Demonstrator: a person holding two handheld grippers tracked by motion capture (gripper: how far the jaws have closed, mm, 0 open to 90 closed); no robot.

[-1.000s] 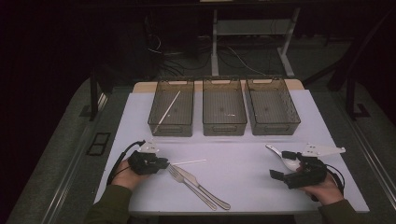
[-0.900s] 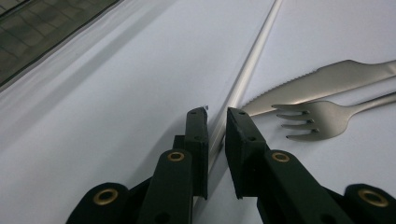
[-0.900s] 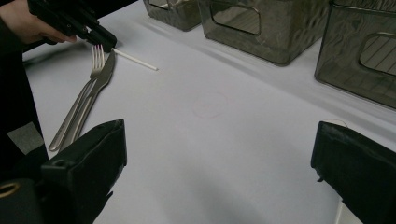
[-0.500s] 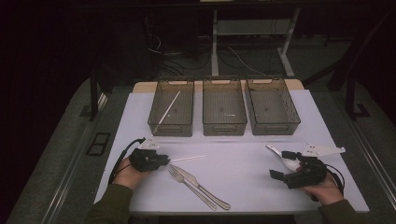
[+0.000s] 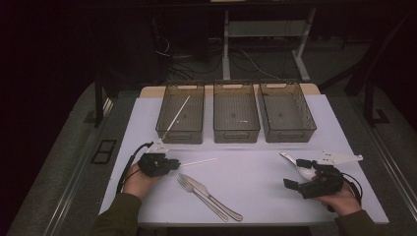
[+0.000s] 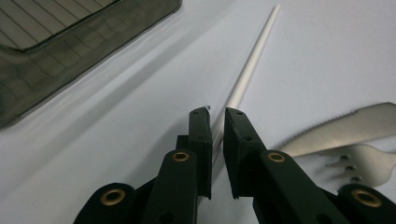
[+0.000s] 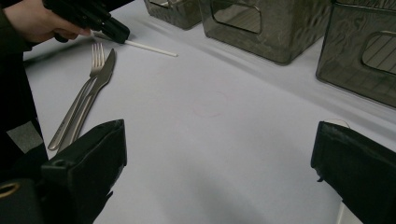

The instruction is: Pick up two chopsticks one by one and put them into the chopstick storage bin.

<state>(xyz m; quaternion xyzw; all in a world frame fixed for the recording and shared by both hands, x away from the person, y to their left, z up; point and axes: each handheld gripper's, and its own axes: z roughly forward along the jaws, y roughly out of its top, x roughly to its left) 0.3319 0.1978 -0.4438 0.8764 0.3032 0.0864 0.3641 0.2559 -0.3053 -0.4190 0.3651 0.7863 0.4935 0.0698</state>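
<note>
left gripper (image 6: 217, 116) pinched on near end of white stick (image 6: 252, 60), that end hidden between the jaws, rest lying on white table cover (image 5: 255, 172) before left bin (image 5: 181, 113). fork (image 5: 194, 189), knife (image 5: 211, 189) beside. dark room. right gripper (image 7: 219, 154) jaws wide apart. since earlier: left jaws closed further on stick.

Probably a lab, dim room, white-topped table (image 5: 246, 182), trailing floor cables (image 5: 246, 59), metal stand legs (image 5: 226, 44)
</note>
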